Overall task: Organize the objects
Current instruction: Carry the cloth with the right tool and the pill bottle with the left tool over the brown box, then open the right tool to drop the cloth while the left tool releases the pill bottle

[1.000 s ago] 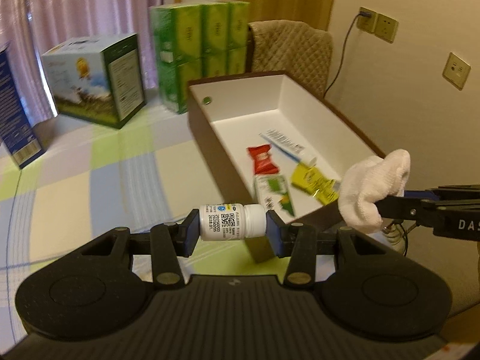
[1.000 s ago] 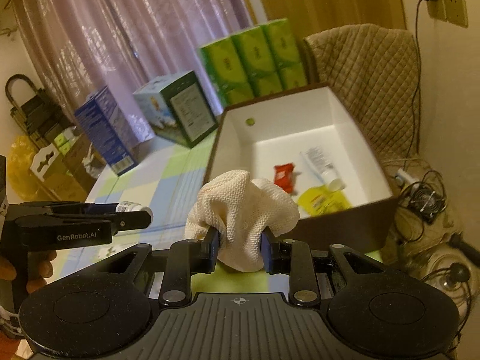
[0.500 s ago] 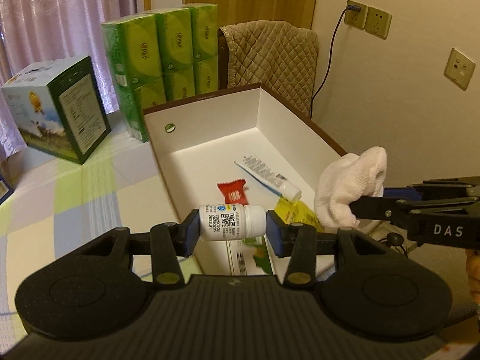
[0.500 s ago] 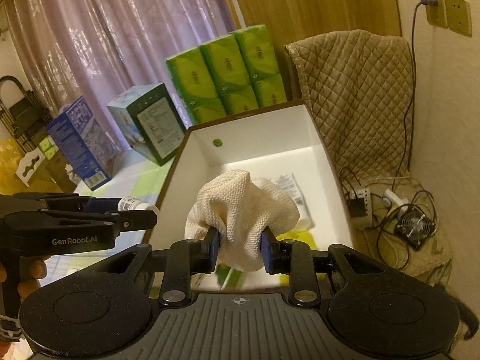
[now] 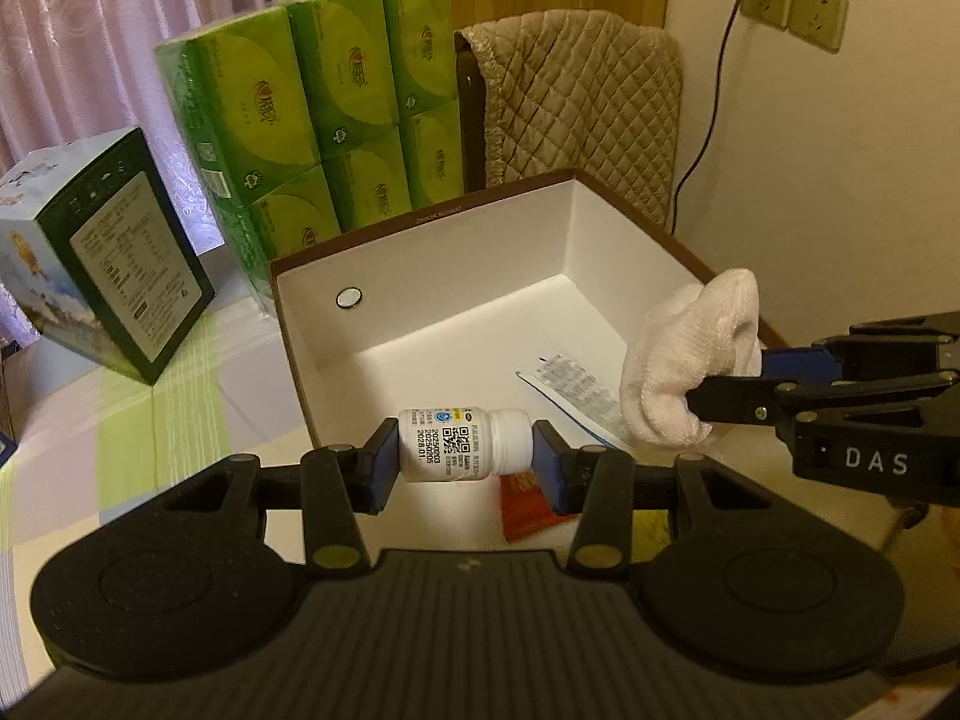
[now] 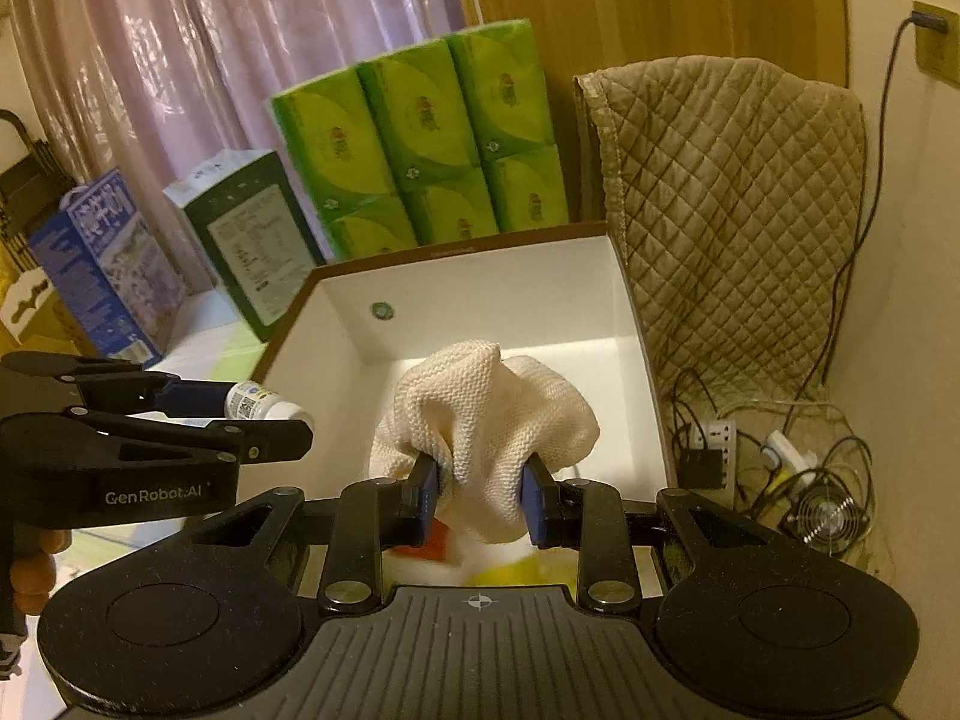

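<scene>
1. The left gripper (image 5: 465,461) was clenched end-to-end on a small white pill bottle (image 5: 465,445), which lay horizontal between its fingers, cap toward the right finger, poised above the near-left part of the open box (image 5: 420,252).
2. The right gripper (image 6: 480,489) was clamped on a bunched white cloth (image 6: 486,420); the cloth bulged upward and forward of the fingers, above the box's interior.
3. Seen from the left wrist, the right gripper (image 5: 696,402) reached in from the right side, level, its fingers pointing leftward over the box's right wall.
4. Seen from the right wrist, the left gripper (image 6: 294,426) entered from the left, level, with fingertips of a hand (image 6: 33,570) visible behind it.
5. Beneath the left gripper's fingers, a white tube (image 5: 570,390) and a red packet (image 5: 528,507) lay on the box floor.
6. Beyond the box stood green tissue packs (image 5: 324,102) and a quilted chair cover (image 5: 576,114).
</scene>
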Available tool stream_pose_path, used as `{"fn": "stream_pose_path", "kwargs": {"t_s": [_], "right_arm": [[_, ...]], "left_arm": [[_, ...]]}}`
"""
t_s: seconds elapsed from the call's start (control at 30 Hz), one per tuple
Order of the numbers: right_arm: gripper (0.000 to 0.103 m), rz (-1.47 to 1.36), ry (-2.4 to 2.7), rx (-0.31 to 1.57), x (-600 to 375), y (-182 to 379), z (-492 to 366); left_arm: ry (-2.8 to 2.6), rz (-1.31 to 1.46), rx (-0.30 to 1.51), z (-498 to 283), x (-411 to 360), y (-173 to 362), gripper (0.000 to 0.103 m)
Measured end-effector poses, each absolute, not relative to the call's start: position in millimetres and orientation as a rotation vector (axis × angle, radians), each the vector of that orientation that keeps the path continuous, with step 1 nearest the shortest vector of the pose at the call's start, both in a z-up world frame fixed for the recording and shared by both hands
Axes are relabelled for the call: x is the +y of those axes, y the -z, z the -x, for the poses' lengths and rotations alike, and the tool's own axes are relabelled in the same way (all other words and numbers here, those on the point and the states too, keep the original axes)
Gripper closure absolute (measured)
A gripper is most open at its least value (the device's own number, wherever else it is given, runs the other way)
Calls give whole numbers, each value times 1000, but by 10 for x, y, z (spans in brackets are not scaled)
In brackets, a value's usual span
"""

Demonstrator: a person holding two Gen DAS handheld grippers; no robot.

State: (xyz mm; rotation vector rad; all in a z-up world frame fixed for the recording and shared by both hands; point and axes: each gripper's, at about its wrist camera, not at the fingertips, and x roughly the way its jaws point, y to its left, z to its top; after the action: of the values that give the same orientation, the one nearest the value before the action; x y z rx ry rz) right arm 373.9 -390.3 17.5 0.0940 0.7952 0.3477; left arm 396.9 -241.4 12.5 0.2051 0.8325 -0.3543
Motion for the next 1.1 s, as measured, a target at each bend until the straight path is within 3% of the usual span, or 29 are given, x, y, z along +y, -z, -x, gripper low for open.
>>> {"fn": "stream_pose_path", "kwargs": {"t_s": [0.47, 0.57, 0.7, 1.1], "right_arm": [[77, 16, -312, 826, -3687, 128, -4471], [73, 56, -311, 801, -3628, 141, -4547], [55, 80, -294, 744, -3629, 125, -4596], [54, 95, -295, 761, -3657, 155, -4589]], "left_arm": [[330, -271, 885, -4689, -2532, 253, 61], [331, -275, 887, -4764, -2540, 291, 61], [336, -275, 890, -4833, -2546, 326, 61], [348, -284, 899, -4939, -2585, 409, 61]]}}
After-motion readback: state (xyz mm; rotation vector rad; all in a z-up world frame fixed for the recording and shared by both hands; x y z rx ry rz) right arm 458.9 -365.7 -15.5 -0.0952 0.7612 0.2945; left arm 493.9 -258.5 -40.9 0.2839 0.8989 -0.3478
